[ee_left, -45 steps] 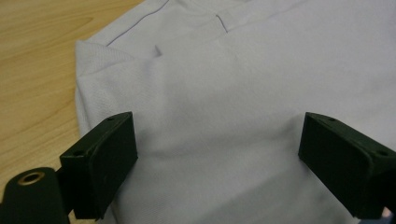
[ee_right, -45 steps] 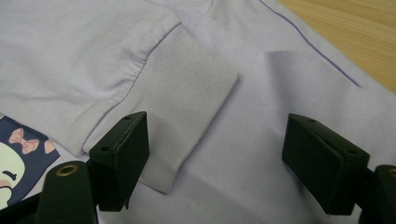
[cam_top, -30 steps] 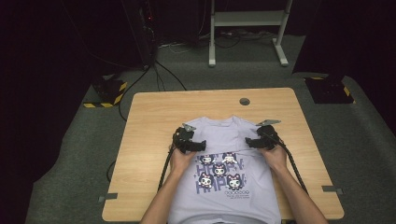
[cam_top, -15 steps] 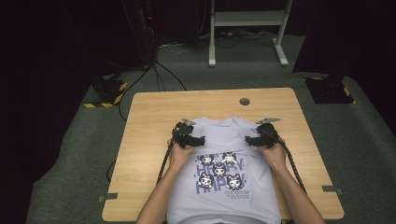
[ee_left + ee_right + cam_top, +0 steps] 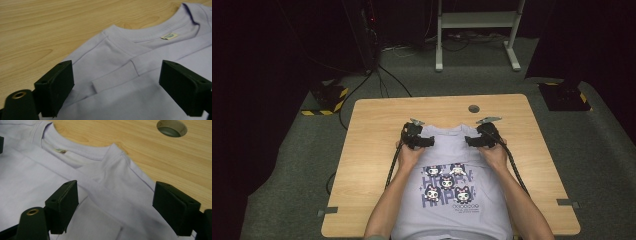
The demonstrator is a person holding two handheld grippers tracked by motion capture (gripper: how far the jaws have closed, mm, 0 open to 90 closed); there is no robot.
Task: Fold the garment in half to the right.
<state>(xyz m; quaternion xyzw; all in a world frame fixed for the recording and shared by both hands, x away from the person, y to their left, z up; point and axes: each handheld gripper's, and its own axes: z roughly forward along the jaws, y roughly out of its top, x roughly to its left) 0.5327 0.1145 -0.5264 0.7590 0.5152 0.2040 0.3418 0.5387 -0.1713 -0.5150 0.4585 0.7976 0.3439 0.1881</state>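
change: both grippers sitting slightly farther up than before | left gripper [image 5: 428, 141], right gripper [image 5: 470, 141]: jaws gaping wide, pointing inward over shoulders | lilac T-shirt [image 5: 451, 200]: lying flat on table [image 5: 372, 150].

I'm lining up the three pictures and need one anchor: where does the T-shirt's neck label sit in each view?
High view: the neck label cannot be made out; the collar lies between the two grippers.
Left gripper view: neck label at upper right, inside the collar.
Right gripper view: neck label at upper left, inside the collar.
Shared landmark: the lilac T-shirt, collar toward the table's far edge.
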